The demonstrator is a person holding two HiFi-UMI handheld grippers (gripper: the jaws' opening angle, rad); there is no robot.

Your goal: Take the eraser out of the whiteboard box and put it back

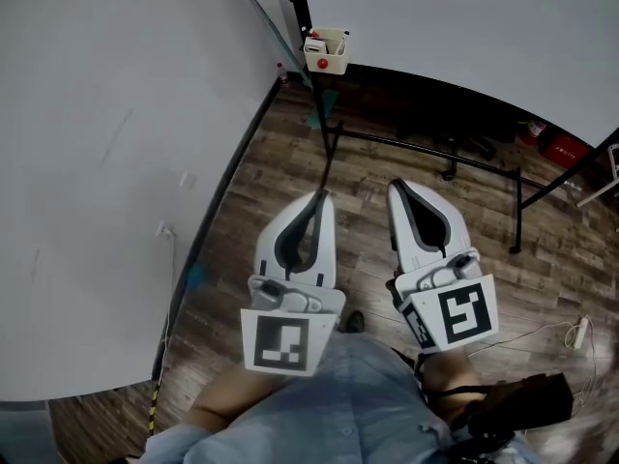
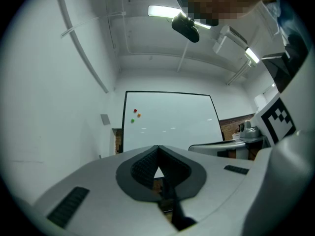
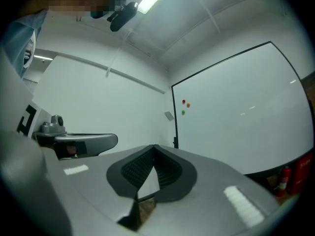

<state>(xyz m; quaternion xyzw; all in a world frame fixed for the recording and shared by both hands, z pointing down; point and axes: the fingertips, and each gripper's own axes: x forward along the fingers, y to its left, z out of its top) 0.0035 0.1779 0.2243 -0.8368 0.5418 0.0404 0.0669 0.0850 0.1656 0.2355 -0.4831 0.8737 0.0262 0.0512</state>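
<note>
Head view: the box hangs by the whiteboard, well apart from both grippers. The left gripper and right gripper are pinched tight, with nothing in them. The eraser is too small to see; I think it sits in the box. No step is done yet.

place: office or meeting room | evidence: whiteboard on stand; wood-plank floor; ceiling strip light
</note>
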